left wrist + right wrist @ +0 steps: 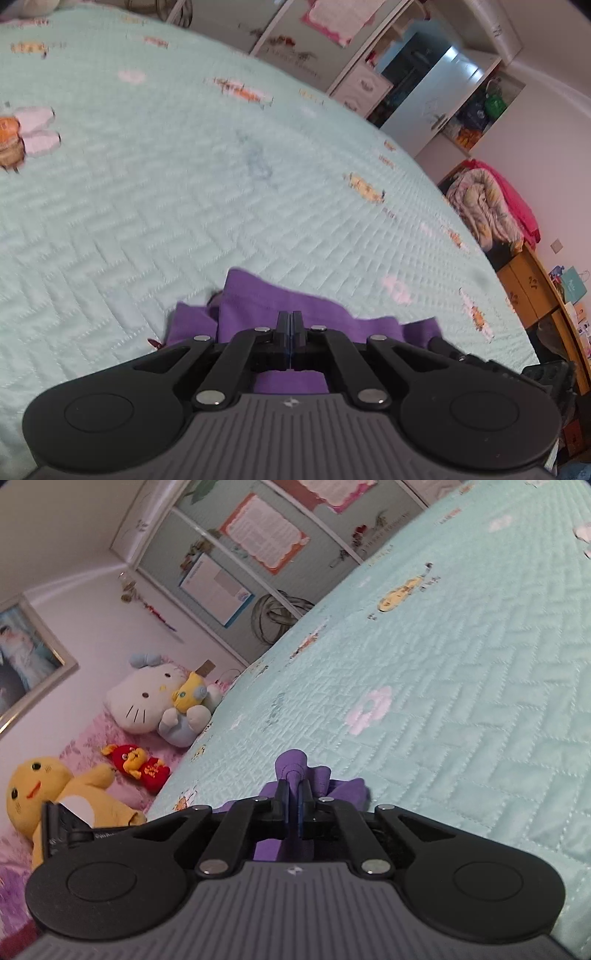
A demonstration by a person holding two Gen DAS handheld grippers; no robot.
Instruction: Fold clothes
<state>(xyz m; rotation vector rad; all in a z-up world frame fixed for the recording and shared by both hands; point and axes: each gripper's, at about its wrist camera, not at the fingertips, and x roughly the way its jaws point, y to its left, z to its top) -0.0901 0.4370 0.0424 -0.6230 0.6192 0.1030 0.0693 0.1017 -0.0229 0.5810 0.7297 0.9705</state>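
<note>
Black tool point(290, 321) linkages, silver rivets, ribbed grey housing.

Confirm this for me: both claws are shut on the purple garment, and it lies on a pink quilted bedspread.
Wrong on one point: the quilted bedspread is pale mint green, not pink, as both wrist views show. The rest stands: the left claw and the right claw are each shut on the purple garment.

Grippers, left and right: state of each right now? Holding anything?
Left gripper: closed, pinching the purple garment.
Right gripper: closed on a bunched fold of the same purple garment.
</note>
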